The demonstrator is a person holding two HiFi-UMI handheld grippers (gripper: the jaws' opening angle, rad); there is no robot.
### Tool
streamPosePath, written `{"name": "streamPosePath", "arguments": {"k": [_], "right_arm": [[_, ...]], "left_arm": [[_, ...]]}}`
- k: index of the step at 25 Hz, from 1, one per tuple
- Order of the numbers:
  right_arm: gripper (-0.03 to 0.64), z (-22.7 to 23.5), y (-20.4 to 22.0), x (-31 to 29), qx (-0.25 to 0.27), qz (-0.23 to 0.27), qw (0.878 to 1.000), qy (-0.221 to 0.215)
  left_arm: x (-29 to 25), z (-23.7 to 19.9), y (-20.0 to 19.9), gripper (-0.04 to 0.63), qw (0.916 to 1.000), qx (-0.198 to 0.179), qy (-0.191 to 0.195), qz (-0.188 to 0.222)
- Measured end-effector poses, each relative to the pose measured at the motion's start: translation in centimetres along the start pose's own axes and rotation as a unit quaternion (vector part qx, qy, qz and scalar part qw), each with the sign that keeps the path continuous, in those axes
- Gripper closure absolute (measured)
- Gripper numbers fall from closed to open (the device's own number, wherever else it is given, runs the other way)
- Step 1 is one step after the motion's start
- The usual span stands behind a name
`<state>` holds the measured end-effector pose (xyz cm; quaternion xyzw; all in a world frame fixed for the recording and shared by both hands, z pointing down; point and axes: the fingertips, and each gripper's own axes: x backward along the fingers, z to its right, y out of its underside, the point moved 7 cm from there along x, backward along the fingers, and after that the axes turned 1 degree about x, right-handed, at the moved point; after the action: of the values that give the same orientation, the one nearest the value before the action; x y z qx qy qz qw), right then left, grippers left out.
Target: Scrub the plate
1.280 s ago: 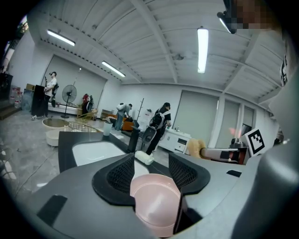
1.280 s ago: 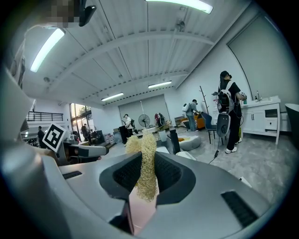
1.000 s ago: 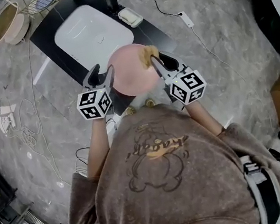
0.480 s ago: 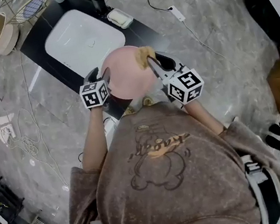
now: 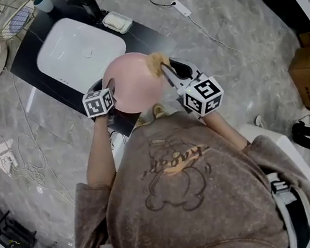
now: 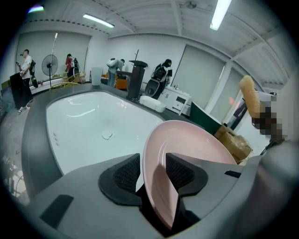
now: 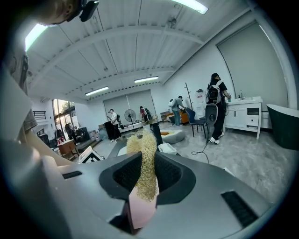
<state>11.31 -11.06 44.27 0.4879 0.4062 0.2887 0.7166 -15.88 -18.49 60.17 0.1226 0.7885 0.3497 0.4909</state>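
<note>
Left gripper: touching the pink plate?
Touching. Left gripper view: the pink plate sits in the left gripper, whose jaws have just been closing, a pad against its face.

Head camera looks steeply down; gripper cameras sit close behind their fingers [image 6: 126,172] (sink [image 5: 79,45] beyond left fingers, shared overhead).

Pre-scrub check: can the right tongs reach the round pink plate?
Likely yes: the right tongs, shut on a fibrous yellow sponge, sit at the round pink plate's rim; nothing between them.
</note>
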Motion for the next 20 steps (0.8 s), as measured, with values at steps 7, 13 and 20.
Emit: {"name": "streamPosePath", "arguments": {"k": [7,13,20], "right_arm": [[0.537,0.7,0.3,1.3,-0.005,-0.002,1.000,0.025],[0.537,0.8,0.4,2.2,-0.006,-0.004,1.000,0.029],[0.537,0.8,0.4,2.3,-0.003,-0.004,1.000,0.028]], "left_arm": [[-0.8,0.4,-0.5,0.471,0.9994,-0.010,0.006,-0.032],[-0.2,0.4,-0.8,0.509,0.9990,0.036,0.018,-0.016],[1.4,1.2,-0.9,0.554,0.9907,0.122,0.042,0.043]]}}
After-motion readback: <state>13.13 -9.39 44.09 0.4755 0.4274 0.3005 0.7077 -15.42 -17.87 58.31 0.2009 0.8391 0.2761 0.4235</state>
